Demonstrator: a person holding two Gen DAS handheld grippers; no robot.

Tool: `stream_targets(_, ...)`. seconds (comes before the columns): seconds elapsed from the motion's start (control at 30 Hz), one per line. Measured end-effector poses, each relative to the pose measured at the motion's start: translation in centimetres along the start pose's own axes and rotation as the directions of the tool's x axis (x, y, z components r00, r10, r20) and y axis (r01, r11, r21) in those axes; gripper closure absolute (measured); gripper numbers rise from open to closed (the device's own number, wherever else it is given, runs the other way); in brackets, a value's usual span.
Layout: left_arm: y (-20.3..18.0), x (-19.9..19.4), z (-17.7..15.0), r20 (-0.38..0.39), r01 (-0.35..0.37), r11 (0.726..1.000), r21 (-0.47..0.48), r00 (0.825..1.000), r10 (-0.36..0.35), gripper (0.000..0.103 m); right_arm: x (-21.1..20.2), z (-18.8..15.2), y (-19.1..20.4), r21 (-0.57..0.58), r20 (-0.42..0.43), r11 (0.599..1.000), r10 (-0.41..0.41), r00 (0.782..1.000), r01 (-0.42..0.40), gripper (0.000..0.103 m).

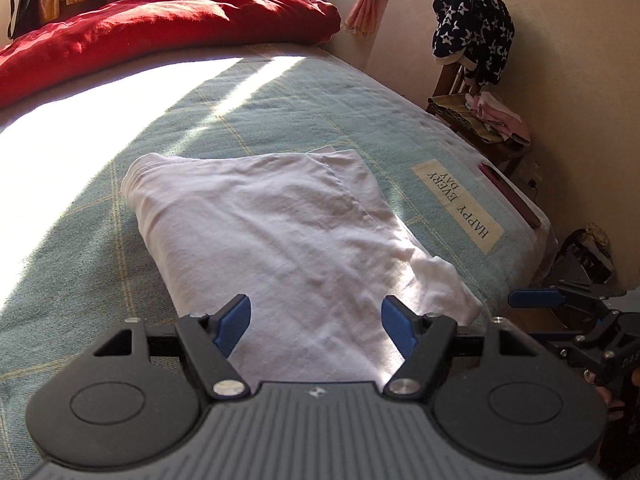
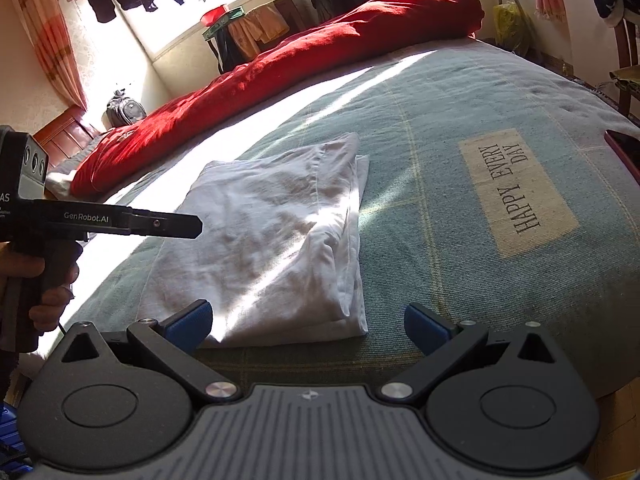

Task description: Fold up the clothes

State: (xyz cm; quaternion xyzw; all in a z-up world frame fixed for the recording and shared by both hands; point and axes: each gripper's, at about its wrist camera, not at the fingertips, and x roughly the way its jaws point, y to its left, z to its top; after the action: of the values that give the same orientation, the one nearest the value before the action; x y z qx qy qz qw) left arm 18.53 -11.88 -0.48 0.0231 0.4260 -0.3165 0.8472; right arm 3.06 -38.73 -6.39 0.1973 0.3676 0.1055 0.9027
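Observation:
A white garment point(image 1: 280, 232) lies folded into a rough rectangle on the blue-green plaid bed cover point(image 1: 80, 240). My left gripper point(image 1: 316, 326) is open over its near end, blue pads wide apart, nothing pinched between them. In the right wrist view the same garment point(image 2: 272, 240) lies just ahead. My right gripper point(image 2: 306, 324) stands open at its near edge, and its left pad overlaps the cloth's corner. The left gripper point(image 2: 192, 228) shows side-on at the left, held by a hand point(image 2: 48, 296). One blue finger point(image 1: 536, 298) of the right gripper shows at the right edge.
A red quilt point(image 2: 300, 68) lies rolled along the far side of the bed. A dark red phone point(image 1: 512, 196) rests near the bed's right edge, beside a "HAPPY EVERY DAY" label point(image 1: 460, 204). A chair point(image 1: 492, 120) with clothes stands by the wall.

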Motion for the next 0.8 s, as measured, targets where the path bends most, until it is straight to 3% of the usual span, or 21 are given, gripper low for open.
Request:
stream_targets(0.07,0.1,-0.2,-0.8,0.015,0.043,0.999,0.008,0.999,-0.043,0.027,0.4,0.1,0.2,0.006,-0.004,1.000,0.001,1.000,-0.001,0.000)
stream_targets(0.17,0.6,1.2,-2.2,0.012,0.052,0.999,0.012,0.999,-0.052,0.023,0.9,0.1,0.7,0.006,-0.014,1.000,-0.007,1.000,0.007,0.000)
stream_targets(0.23,1.6,2.4,-3.0,-0.022,0.042,0.999,-0.030,0.999,-0.043,0.023,0.9,0.0,1.2,-0.008,-0.018,1.000,-0.014,1.000,0.014,0.000)
stream_targets(0.3,2.0,2.3,-3.3,0.001,0.065,0.996,-0.055,0.998,-0.065,0.023,0.6,-0.2,1.5,-0.020,-0.017,1.000,-0.022,1.000,0.022,0.000)
stream_targets(0.37,1.9,1.5,-2.6,0.000,0.072,0.996,-0.055,0.997,-0.072,0.023,0.4,-0.3,1.5,-0.021,-0.013,0.999,-0.027,1.000,0.027,0.000)
stream_targets(0.5,2.4,0.3,-0.7,0.071,0.072,0.997,-0.035,0.995,-0.070,0.023,0.4,-0.1,1.3,0.001,0.003,1.000,-0.015,1.000,0.015,0.000)
stream_targets(0.63,4.7,1.1,0.9,0.135,0.056,0.994,-0.091,0.990,-0.043,0.023,1.1,0.4,2.7,-0.021,0.011,1.000,0.019,1.000,-0.019,0.000)
stream_targets(0.7,6.1,2.7,1.0,0.117,0.030,0.990,-0.135,0.993,-0.014,0.023,1.4,0.5,3.3,-0.044,0.001,0.999,0.020,1.000,-0.020,0.000)
stream_targets(0.8,7.4,5.3,0.8,0.053,0.034,0.985,-0.172,0.998,-0.025,0.023,2.0,0.4,3.9,-0.076,-0.018,0.997,0.011,1.000,-0.013,0.000)
